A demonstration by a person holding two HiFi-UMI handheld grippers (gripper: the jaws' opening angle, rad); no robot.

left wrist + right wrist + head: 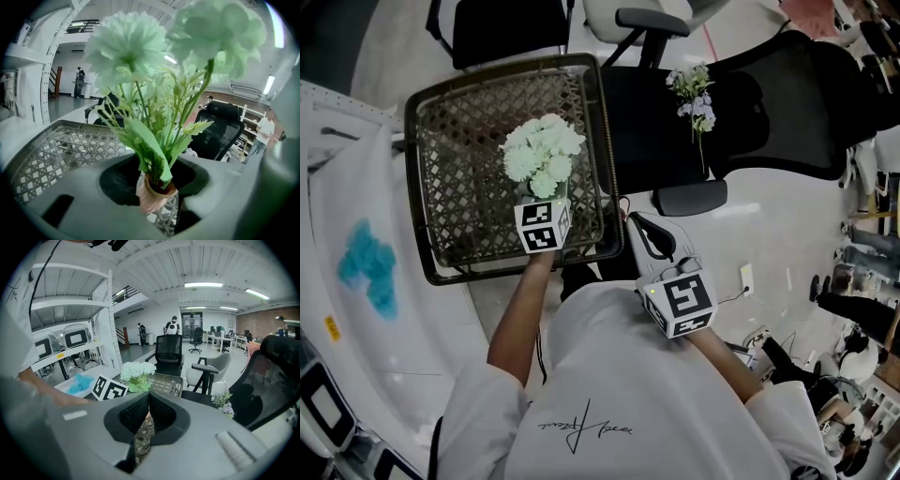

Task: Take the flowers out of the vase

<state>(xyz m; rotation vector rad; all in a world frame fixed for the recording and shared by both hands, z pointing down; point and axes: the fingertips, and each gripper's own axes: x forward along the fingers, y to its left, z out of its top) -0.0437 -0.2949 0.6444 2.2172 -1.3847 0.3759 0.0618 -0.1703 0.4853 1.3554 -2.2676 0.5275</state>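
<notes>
flowers (542, 155), pale green, stood in a small pinkish vase (154, 197) over the wire basket (422, 141). the left gripper (546, 201) was clamped on the vase. the right gripper (149, 397) was apart, jaws closed together.

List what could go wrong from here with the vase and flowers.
1. The left gripper holds the vase only near its rim; it could tip on the open wire basket.
2. The right gripper is shut and away from the flowers; pulling the top-heavy bunch may drag the vase along.
</notes>
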